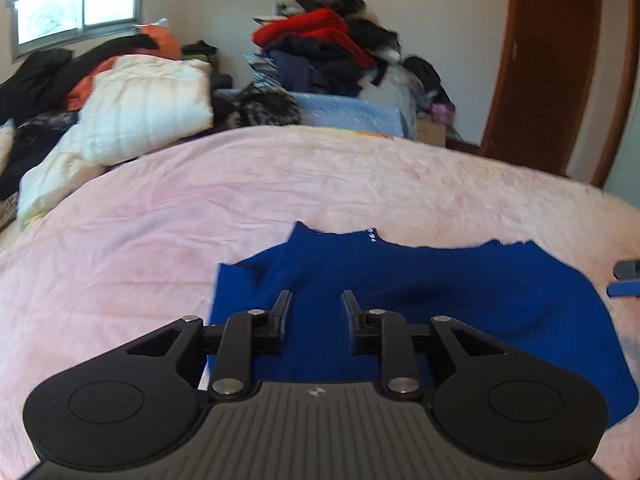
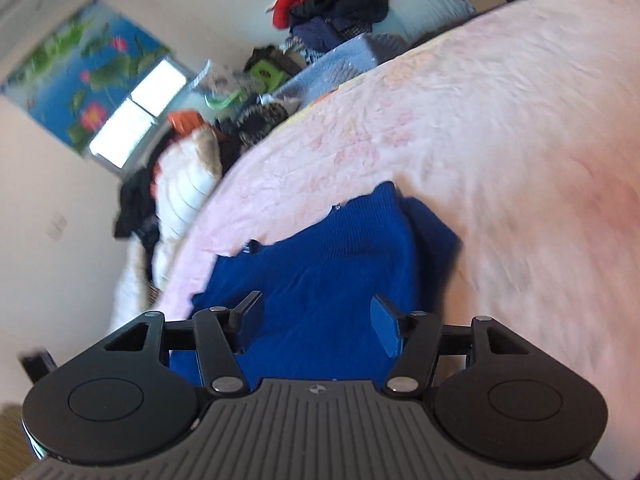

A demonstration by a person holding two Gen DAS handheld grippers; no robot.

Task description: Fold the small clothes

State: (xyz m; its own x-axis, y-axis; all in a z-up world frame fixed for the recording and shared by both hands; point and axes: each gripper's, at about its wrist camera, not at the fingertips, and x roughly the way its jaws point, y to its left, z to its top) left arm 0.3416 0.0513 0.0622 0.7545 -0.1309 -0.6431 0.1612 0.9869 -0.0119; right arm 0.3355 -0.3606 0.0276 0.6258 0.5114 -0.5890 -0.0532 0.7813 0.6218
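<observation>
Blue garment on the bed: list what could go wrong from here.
1. Both jaws stand open with nothing held: the left hand-held gripper and the right hand-held gripper hover over the blue garment, so a shallow pinch might also catch the pink bedspread.
2. The garment's one side is already bunched; folding over it would likely trap wrinkles.

Royal-blue garment (image 1: 460, 292); pink bedspread (image 1: 240, 200), faintly patterned perhaps.
</observation>
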